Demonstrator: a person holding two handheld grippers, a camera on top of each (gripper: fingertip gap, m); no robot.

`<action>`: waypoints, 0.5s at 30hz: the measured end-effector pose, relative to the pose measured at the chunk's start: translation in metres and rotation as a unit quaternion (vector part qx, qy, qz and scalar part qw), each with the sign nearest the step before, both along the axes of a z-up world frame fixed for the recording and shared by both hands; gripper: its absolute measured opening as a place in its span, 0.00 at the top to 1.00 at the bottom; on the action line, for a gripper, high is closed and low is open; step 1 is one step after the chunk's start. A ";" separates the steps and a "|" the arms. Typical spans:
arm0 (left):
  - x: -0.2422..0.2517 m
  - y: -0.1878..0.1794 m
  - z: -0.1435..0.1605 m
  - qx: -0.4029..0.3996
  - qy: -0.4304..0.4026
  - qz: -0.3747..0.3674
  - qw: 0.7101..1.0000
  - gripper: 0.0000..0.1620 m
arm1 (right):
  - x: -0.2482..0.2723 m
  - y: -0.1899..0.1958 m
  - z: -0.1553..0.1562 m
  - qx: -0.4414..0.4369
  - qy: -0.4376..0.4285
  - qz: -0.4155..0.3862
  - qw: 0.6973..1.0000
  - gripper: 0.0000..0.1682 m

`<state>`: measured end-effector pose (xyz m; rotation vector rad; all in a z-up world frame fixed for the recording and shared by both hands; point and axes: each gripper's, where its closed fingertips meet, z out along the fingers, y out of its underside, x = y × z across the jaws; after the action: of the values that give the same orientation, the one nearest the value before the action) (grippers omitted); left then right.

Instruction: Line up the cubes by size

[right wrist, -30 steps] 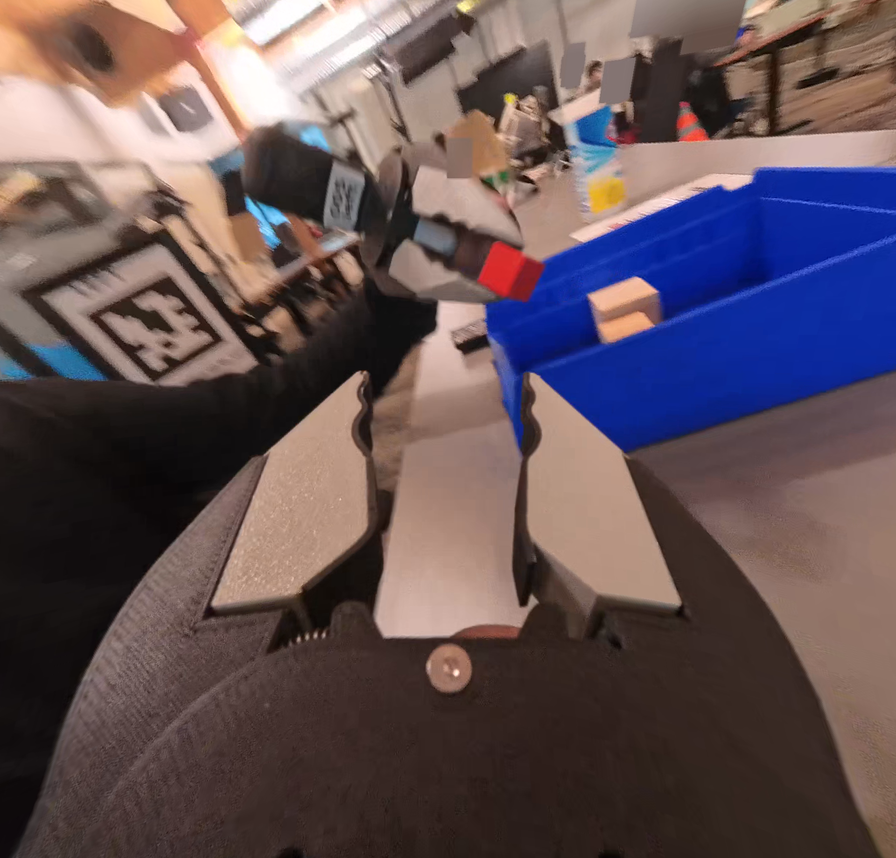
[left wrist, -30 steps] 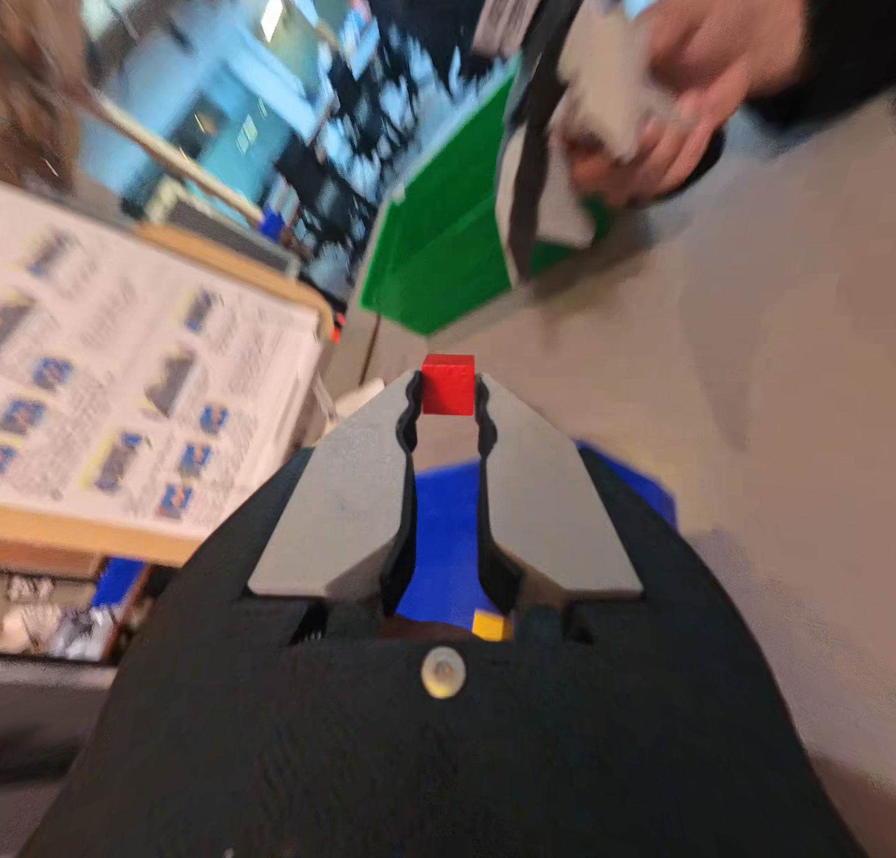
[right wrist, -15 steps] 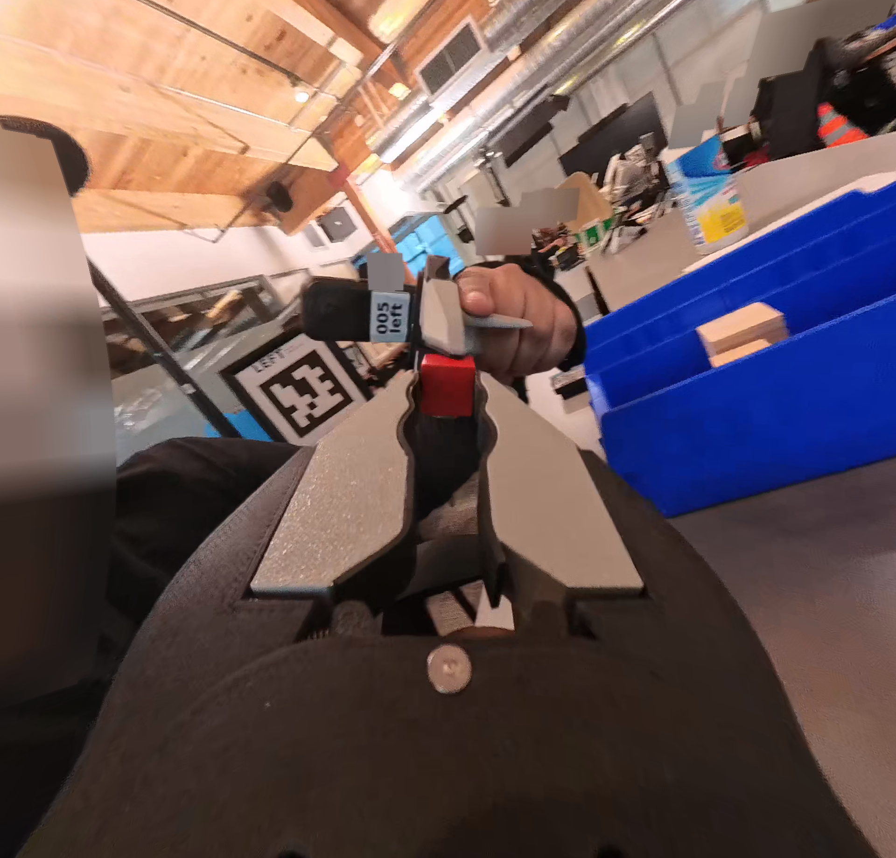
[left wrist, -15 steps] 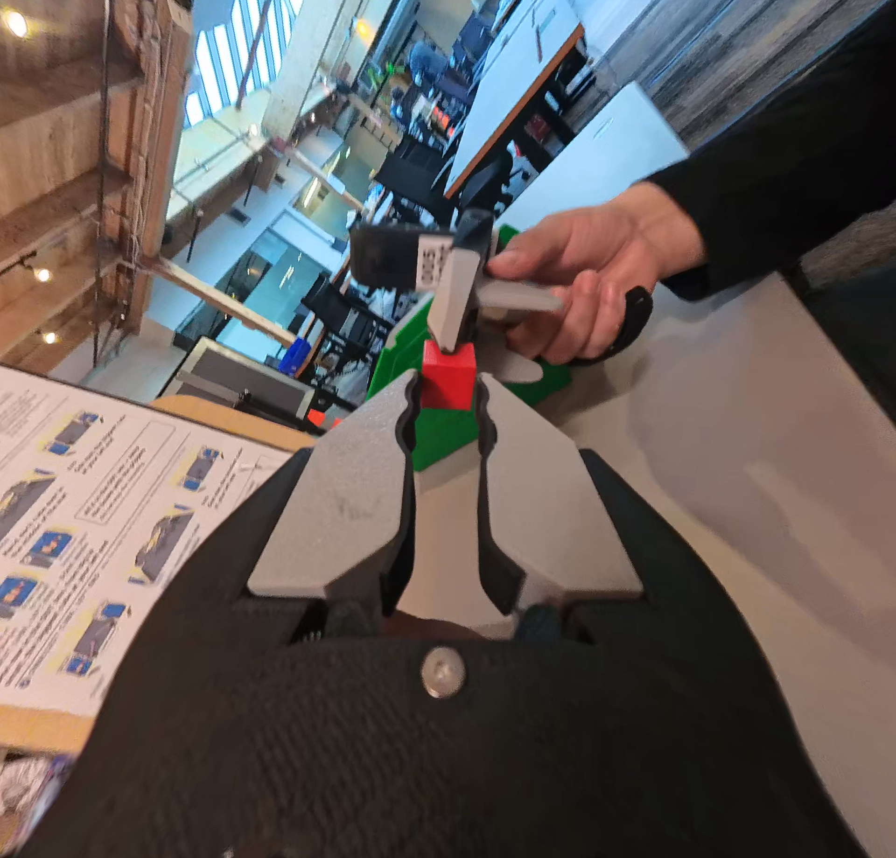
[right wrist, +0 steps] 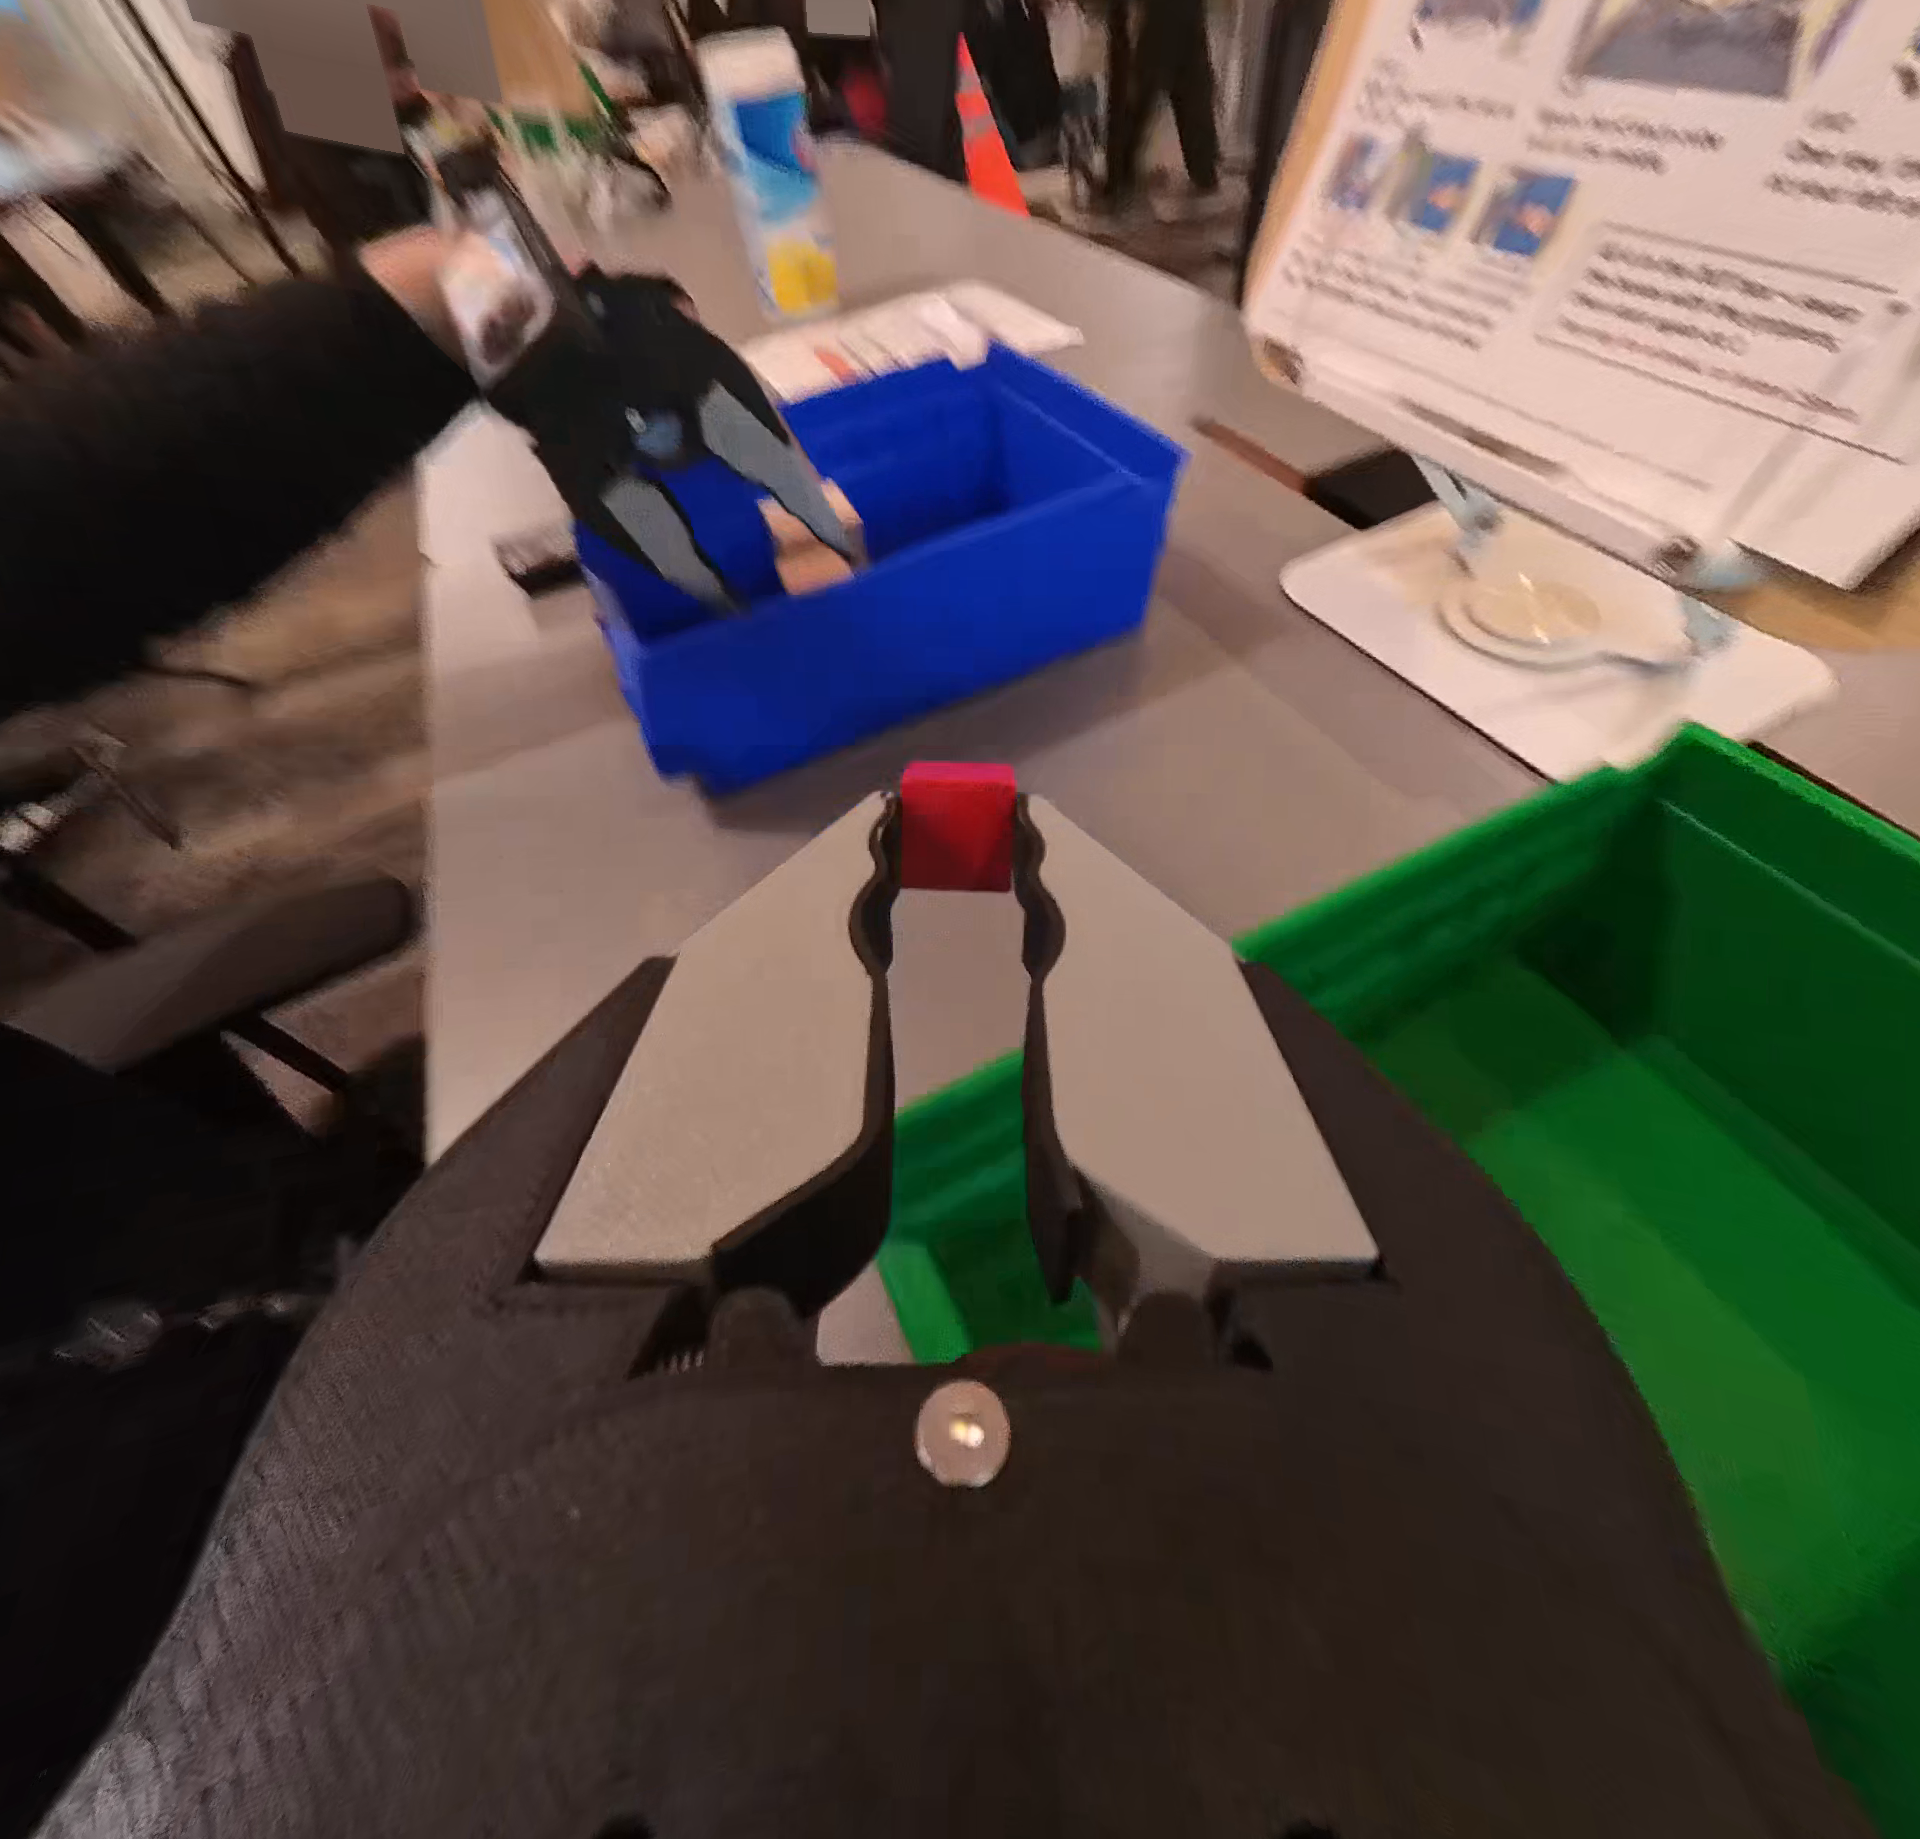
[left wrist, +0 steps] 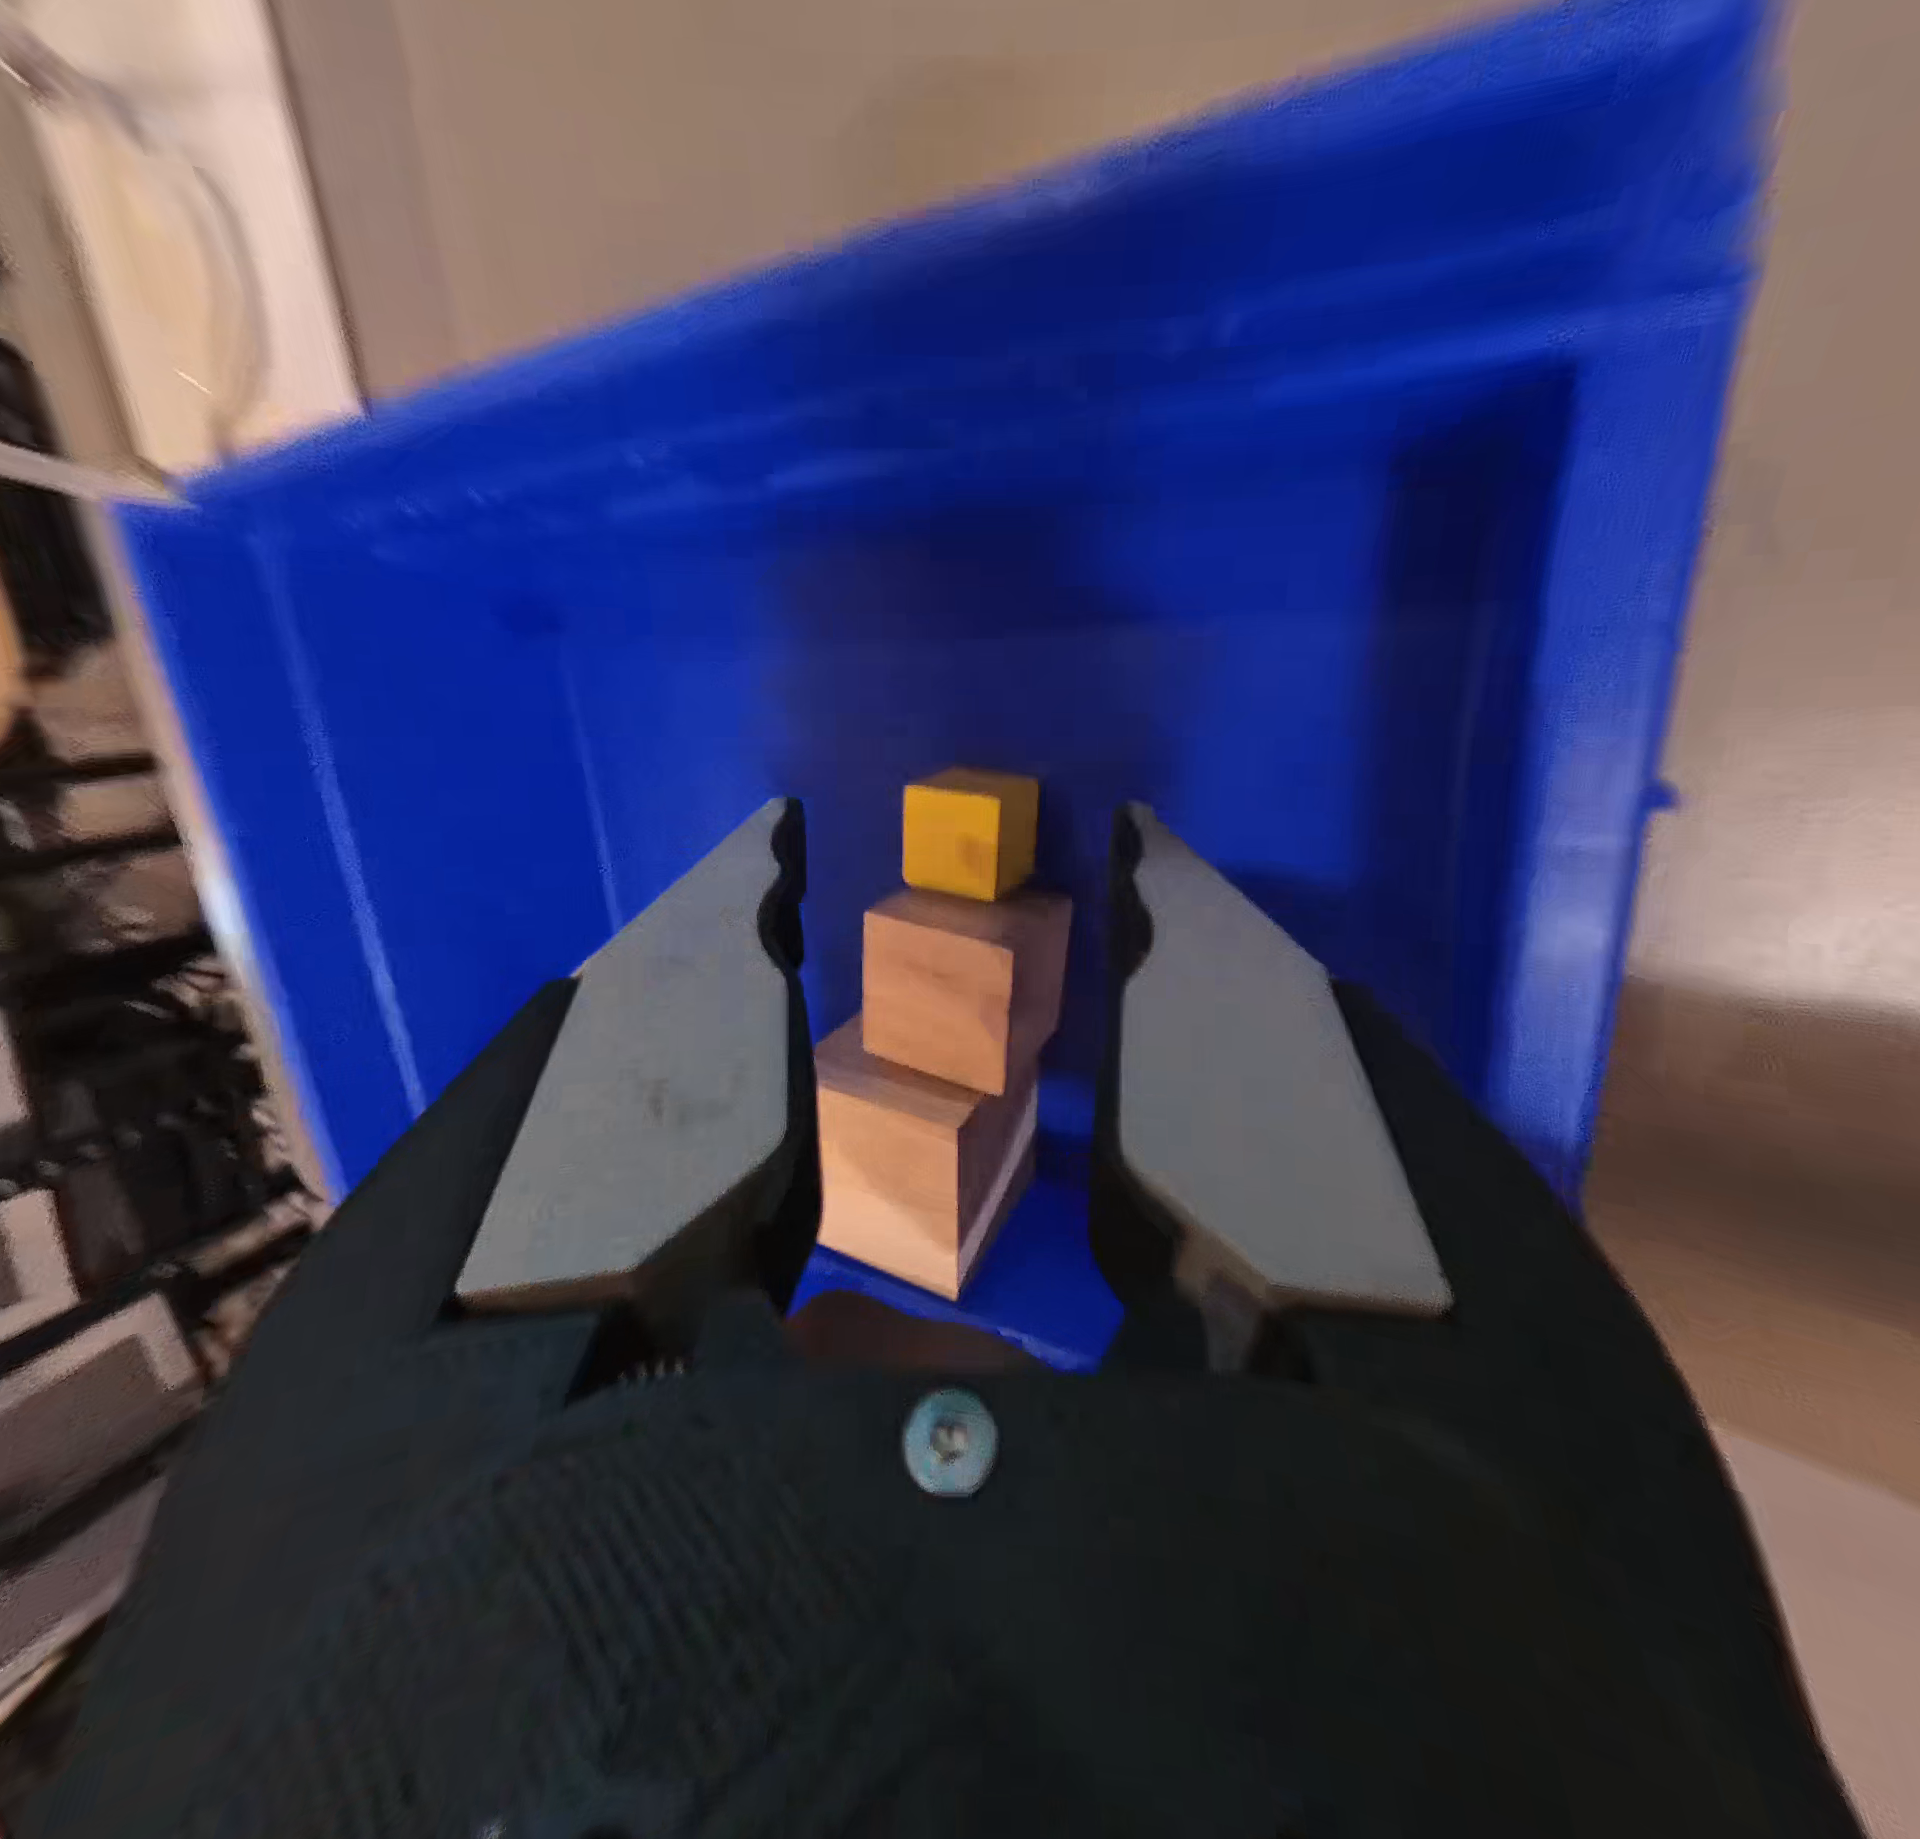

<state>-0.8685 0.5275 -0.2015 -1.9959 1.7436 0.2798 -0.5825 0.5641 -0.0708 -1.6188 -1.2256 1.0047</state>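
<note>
My left gripper (left wrist: 956, 854) is open above the blue bin (left wrist: 520, 750). Inside the bin a small yellow cube (left wrist: 968, 835), a mid-sized wooden cube (left wrist: 951, 989) and a larger wooden cube (left wrist: 904, 1176) lie in a row between my fingers, untouched. My right gripper (right wrist: 956, 833) is shut on a small red cube (right wrist: 956, 825) and holds it in the air near the green bin (right wrist: 1662, 1114). The right wrist view also shows the left gripper (right wrist: 769, 558) open over the blue bin (right wrist: 935, 636), with a wooden cube (right wrist: 810, 563) by its fingers.
A grey table (right wrist: 623, 854) carries both bins. A printed instruction board (right wrist: 1610, 179) stands at the right on a white base (right wrist: 1558, 646). A blue and white canister (right wrist: 774, 189) and papers (right wrist: 914, 329) lie behind the blue bin. A black-sleeved arm (right wrist: 208, 459) holds the left gripper.
The red cube passed from my left gripper to my right one. The left gripper opened and swung down over the blue bin. The right gripper closed on the cube and moved toward the green bin.
</note>
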 end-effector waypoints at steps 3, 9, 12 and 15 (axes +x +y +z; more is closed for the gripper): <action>-0.017 0.014 -0.026 -0.045 0.029 0.031 0.998 0.65 | 0.018 0.022 -0.024 0.005 -0.077 -0.004 0.997 0.89; -0.013 0.022 -0.043 -0.077 0.035 0.018 0.996 0.82 | 0.044 0.044 -0.071 0.073 -0.242 0.046 0.966 0.89; -0.008 0.026 -0.037 -0.058 0.019 0.004 0.998 0.84 | 0.044 0.055 -0.104 0.104 -0.337 0.070 0.933 0.89; 0.008 0.033 -0.013 -0.010 -0.052 -0.002 0.999 0.84 | 0.036 0.066 -0.133 0.130 -0.414 0.083 0.897 0.89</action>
<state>-0.8609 0.5604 -0.2146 -1.9847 1.6912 0.1533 -0.5468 0.6300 -0.2036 -1.7914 -1.9854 0.1774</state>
